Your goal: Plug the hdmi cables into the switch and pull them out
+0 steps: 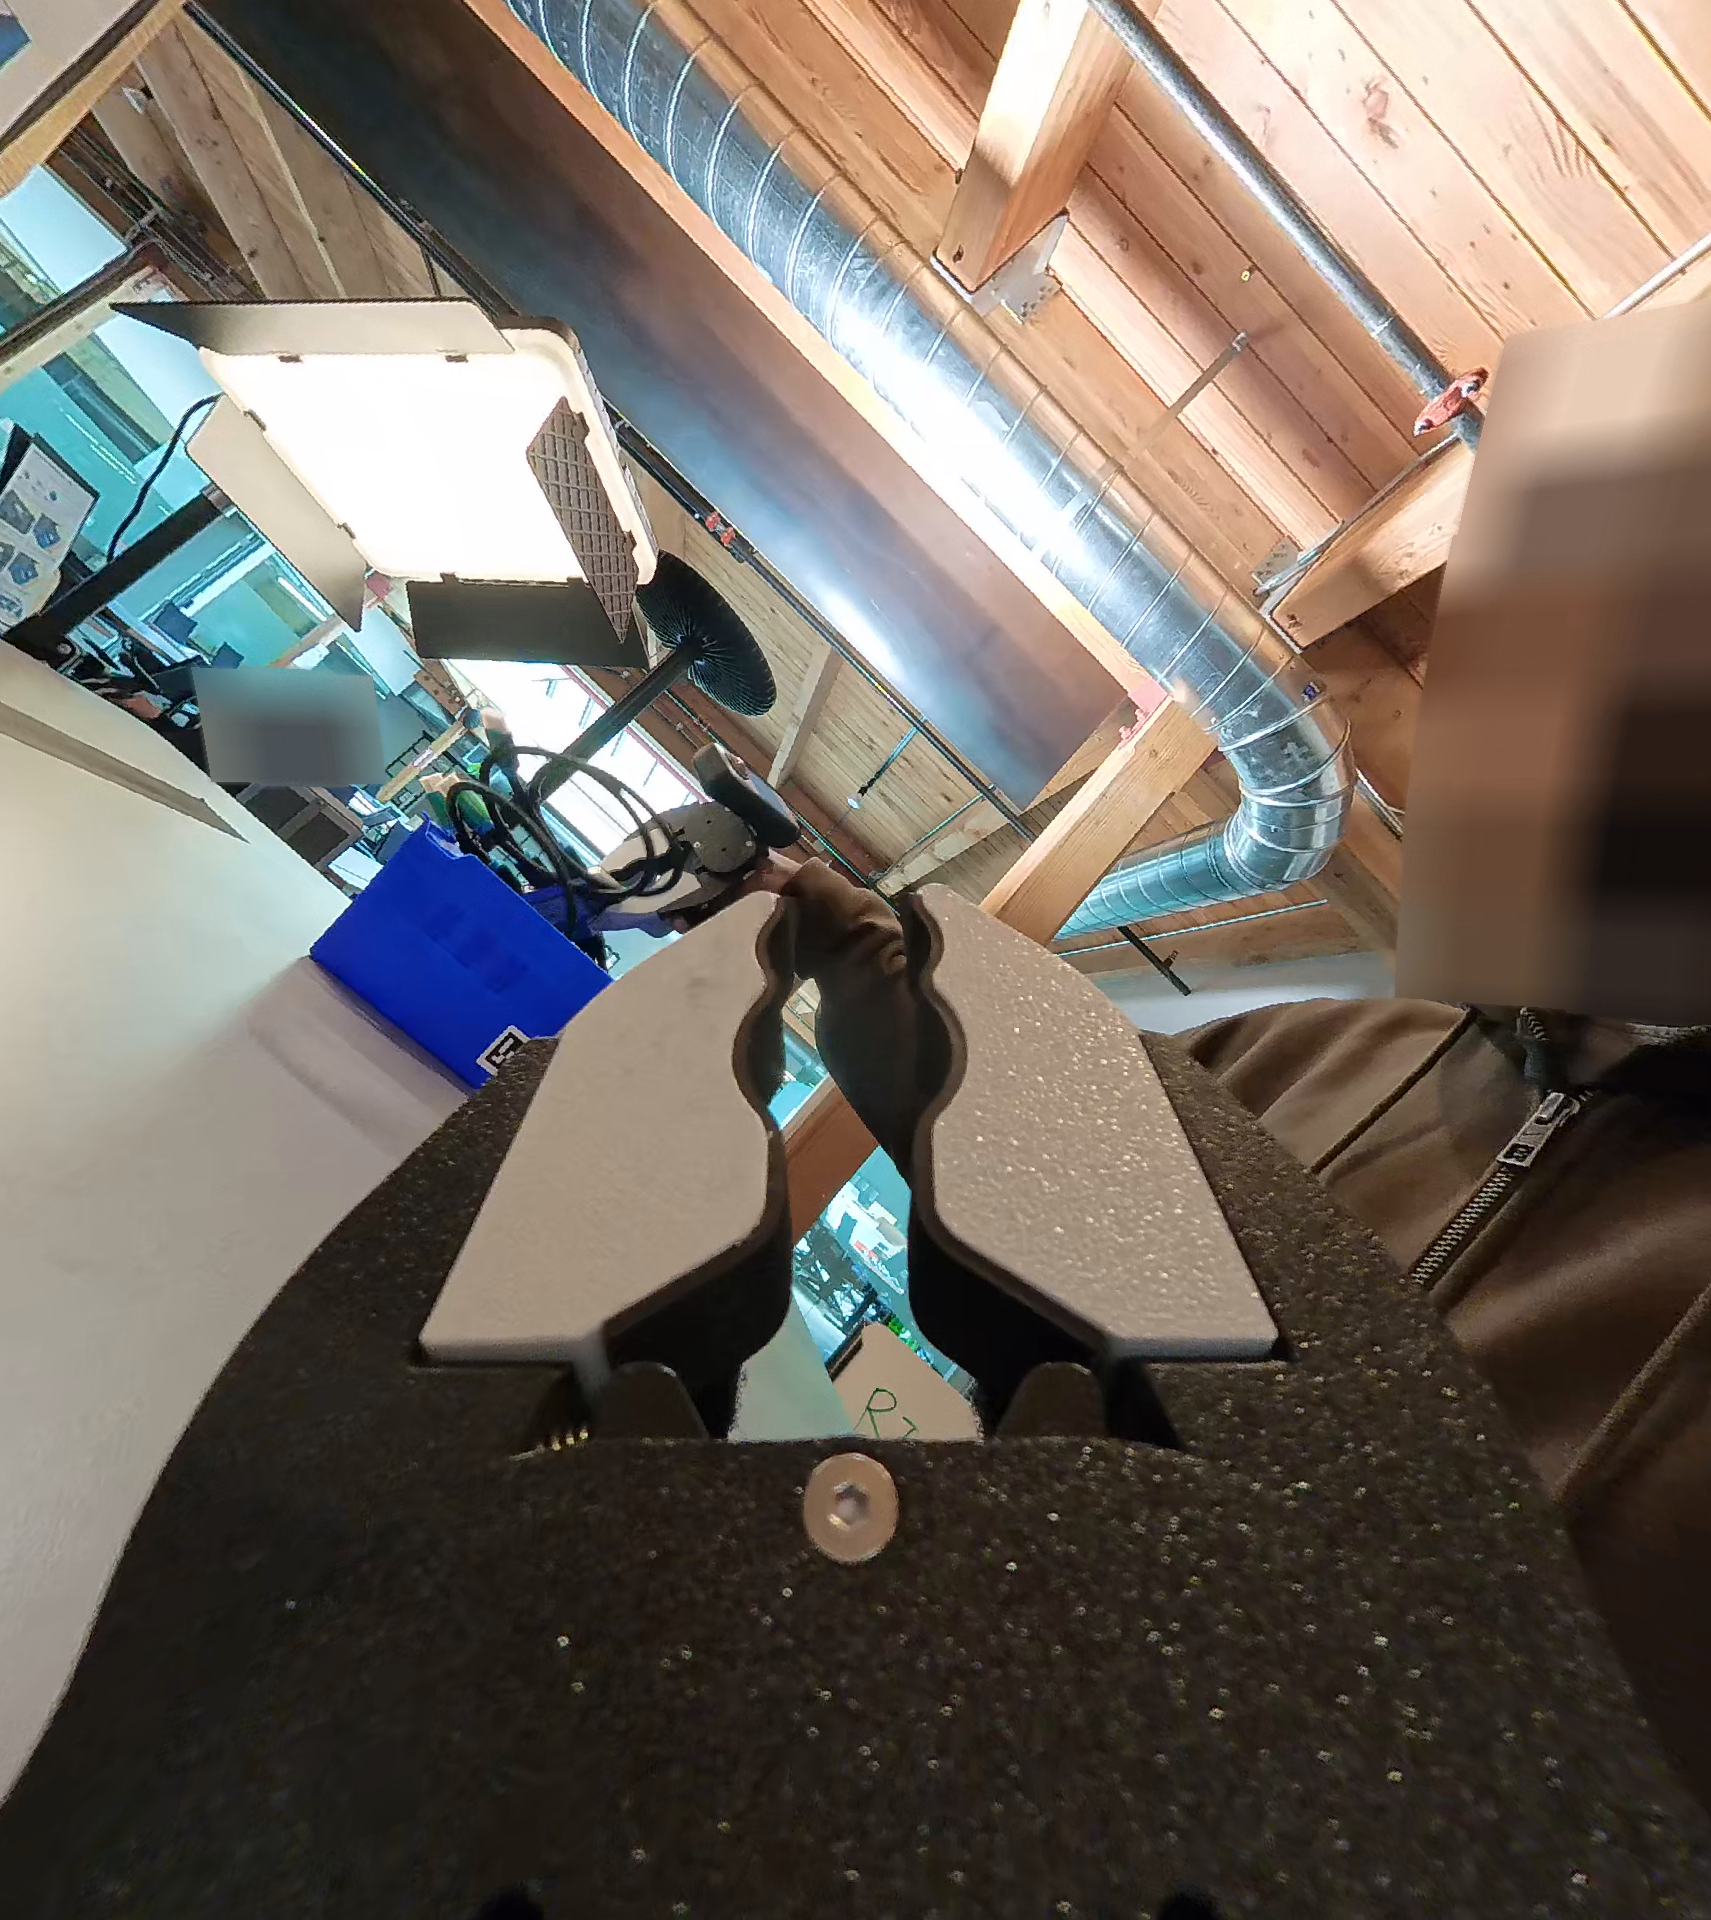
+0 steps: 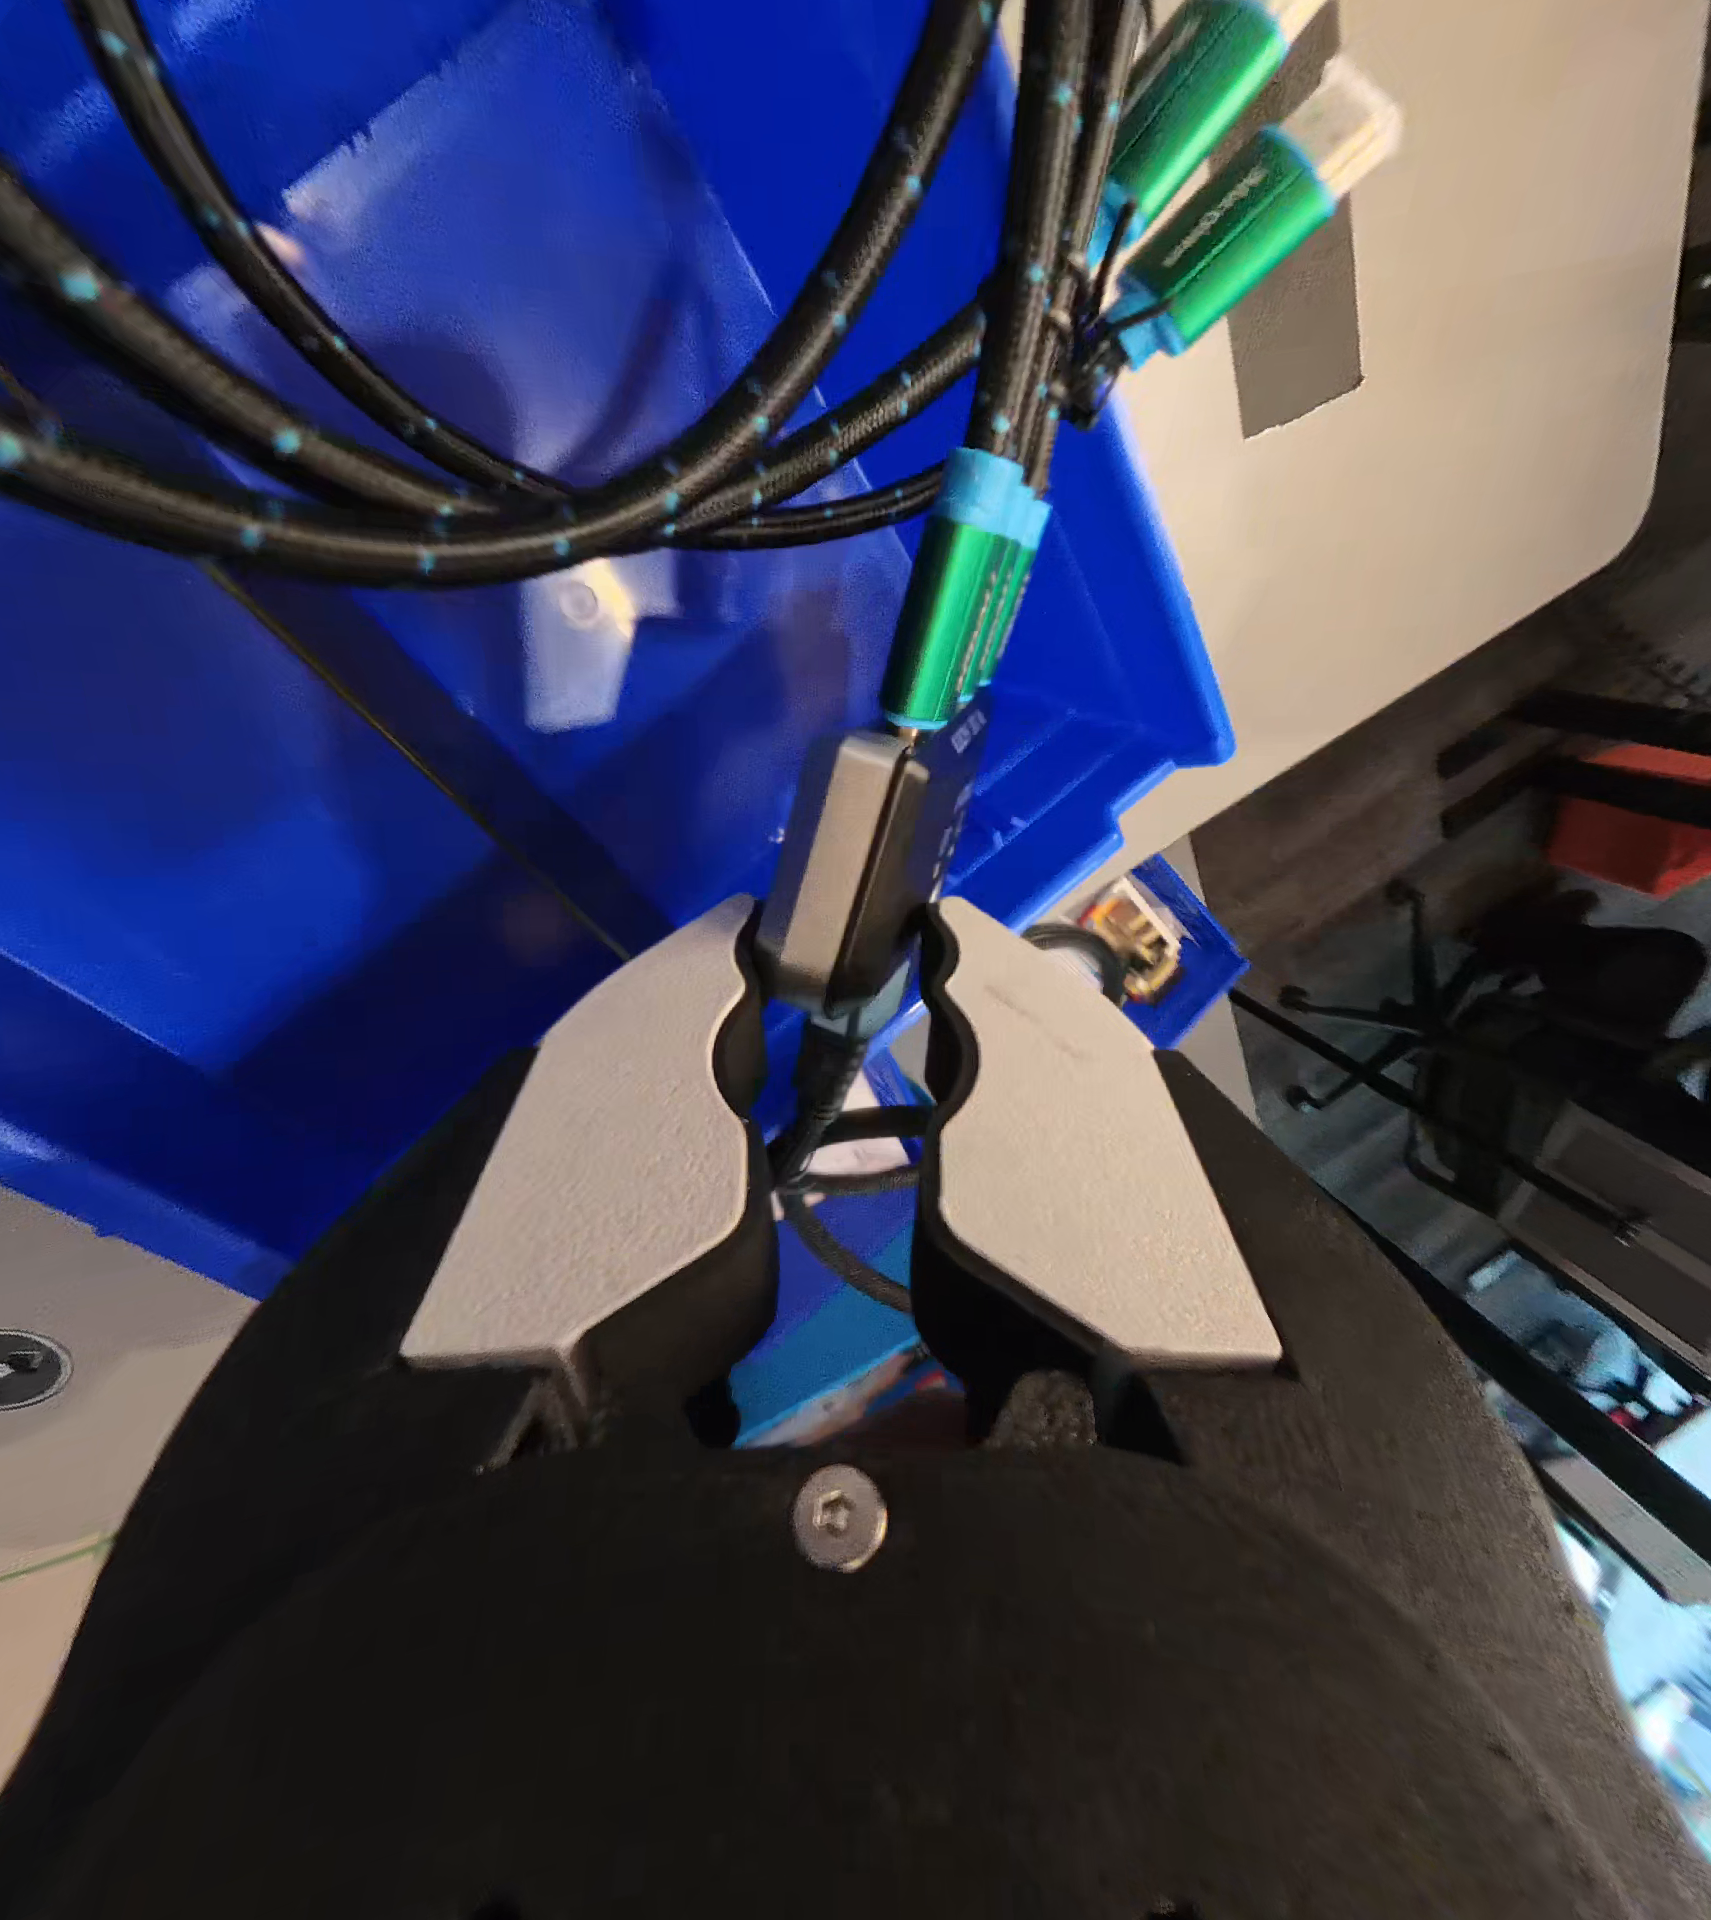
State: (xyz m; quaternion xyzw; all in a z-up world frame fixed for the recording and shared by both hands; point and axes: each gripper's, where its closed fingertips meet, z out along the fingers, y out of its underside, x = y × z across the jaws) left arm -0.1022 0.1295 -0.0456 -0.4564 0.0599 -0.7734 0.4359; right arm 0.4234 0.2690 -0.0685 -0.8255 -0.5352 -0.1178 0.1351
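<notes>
In the left wrist view, the left gripper (image 1: 846, 914) points up toward a wooden ceiling, its fingers narrow with nothing gripped; the person's brown sleeve (image 1: 866, 997) shows beyond the gap, a blue plastic bin (image 1: 435, 961) on the white surface (image 1: 51, 1039) to the left. In the right wrist view, the right gripper (image 2: 840, 951) has its fingers pressed on a flat grey adapter (image 2: 835, 862), joined to a green metal plug (image 2: 955, 623) on black braided cables (image 2: 363, 499) over the bin.

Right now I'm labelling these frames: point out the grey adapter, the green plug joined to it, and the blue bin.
grey adapter (image 2: 835, 862), right wrist view, flat side.
green plug (image 2: 950, 613), right wrist view, metal shell.
blue bin (image 2: 207, 831), right wrist view, inner wall.
</notes>
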